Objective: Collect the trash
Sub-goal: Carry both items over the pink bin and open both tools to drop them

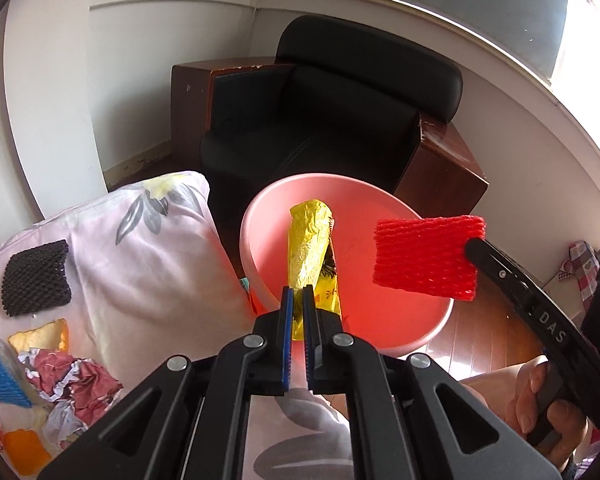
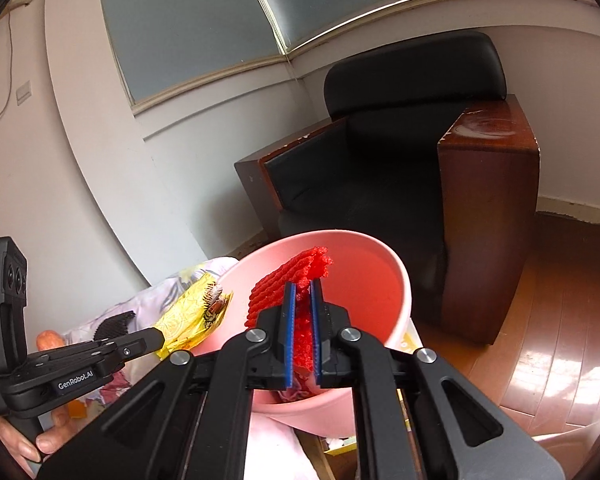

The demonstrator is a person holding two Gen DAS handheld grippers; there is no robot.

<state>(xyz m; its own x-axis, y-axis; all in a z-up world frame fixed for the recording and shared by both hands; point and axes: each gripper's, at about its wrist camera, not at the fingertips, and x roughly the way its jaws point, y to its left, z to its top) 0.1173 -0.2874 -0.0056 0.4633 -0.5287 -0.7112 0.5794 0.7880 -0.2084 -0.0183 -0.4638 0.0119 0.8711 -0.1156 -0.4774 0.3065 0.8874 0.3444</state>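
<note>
A pink bin (image 1: 412,332) stands beside the bed, its mouth toward me. My left gripper (image 1: 298,292) is shut on a crumpled yellow wrapper (image 1: 310,248) that sticks up over the bin's opening. My right gripper (image 2: 304,286) is shut on a red foam net (image 2: 284,292), held over the same pink bin (image 2: 400,312). In the left wrist view the red foam net (image 1: 424,256) hangs above the bin's right side, gripped at its right edge. In the right wrist view the yellow wrapper (image 2: 192,316) pokes in at the bin's left rim.
More trash lies on the floral sheet (image 1: 148,264): a black foam net (image 1: 36,278), crumpled maroon paper (image 1: 80,384), a blue net (image 1: 0,380) and orange scraps. A black armchair (image 1: 332,120) with wooden sides stands behind the bin on a wooden floor (image 2: 560,340).
</note>
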